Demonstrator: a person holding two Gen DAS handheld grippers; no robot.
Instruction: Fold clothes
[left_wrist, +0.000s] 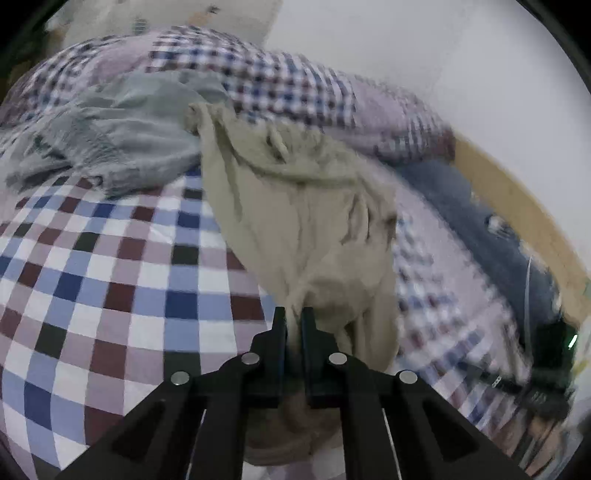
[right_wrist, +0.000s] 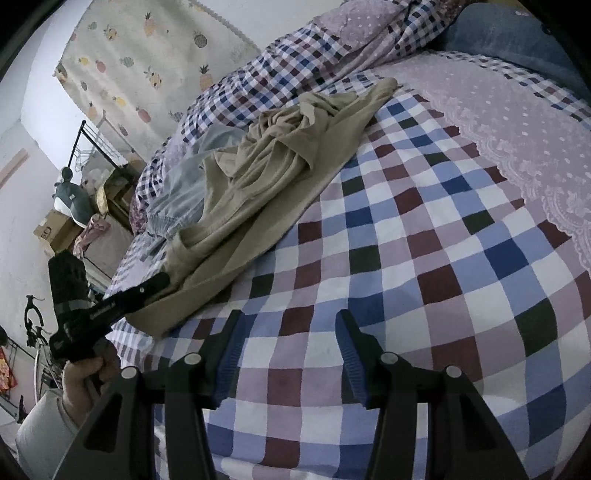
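1. The beige garment (right_wrist: 258, 177) lay crumpled on the checked bedsheet (right_wrist: 424, 258), stretched from the near left edge of the bed up toward the rumpled checked duvet (right_wrist: 280, 74) at the far side.
2. Its near hem reached the bed's left edge, where the left gripper (left_wrist: 293, 325) had its fingers clenched on a bunched fold of the cloth; the fabric rose taut from the jaws in the left wrist view.
3. A hand (right_wrist: 83, 380) in a pale sleeve held that gripper's handle at the bed's edge.
4. The right gripper (right_wrist: 288, 332) hovered over bare checked sheet just beside the garment's hem, fingers spread apart and holding nothing.
5. A light grey-blue garment (left_wrist: 110, 136) lay bunched against the beige one, on its far left side.
6. A lilac dotted cover with a lace border (right_wrist: 517, 122) lay across the bed's right part.
7. A pineapple-print curtain (right_wrist: 147, 66) hung beyond the bed.
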